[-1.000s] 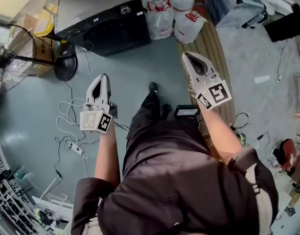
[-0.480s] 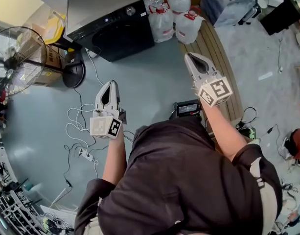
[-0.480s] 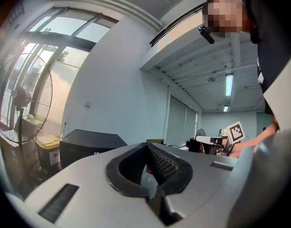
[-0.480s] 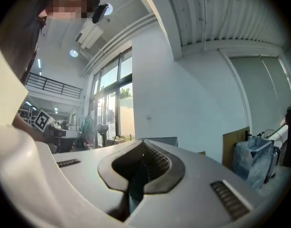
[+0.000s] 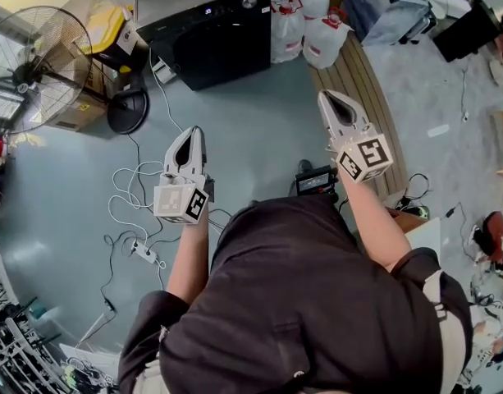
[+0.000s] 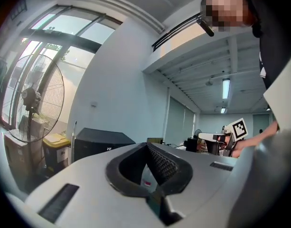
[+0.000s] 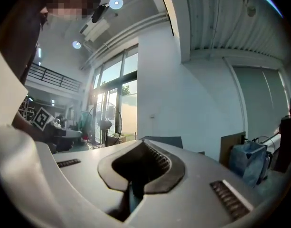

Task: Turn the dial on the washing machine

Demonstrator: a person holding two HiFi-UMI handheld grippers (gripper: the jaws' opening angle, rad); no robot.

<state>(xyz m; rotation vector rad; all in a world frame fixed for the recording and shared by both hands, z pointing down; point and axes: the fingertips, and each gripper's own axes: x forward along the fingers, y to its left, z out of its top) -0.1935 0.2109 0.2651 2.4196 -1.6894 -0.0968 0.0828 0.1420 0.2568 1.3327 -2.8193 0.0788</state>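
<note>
The washing machine [image 5: 218, 48] is showing a glossy black front and matt grey top, its dial [image 5: 249, 1] gleaming metallic. Beside it, plastic jugs [image 5: 326, 41] are shining. The left hand-held gripper [image 5: 194, 131] and right hand-held gripper [image 5: 326, 97] are showing matt grey plastic with ribbed black pads [image 6: 160, 164].

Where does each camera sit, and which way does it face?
Head view: on the person's head, facing steeply down; torso, arms, left gripper, right gripper.
Left gripper view: on that gripper, level, past shut jaws toward the washing machine.
Right gripper view: likewise; shut jaws, fan ahead.
All three share the washing machine and fan.
</note>
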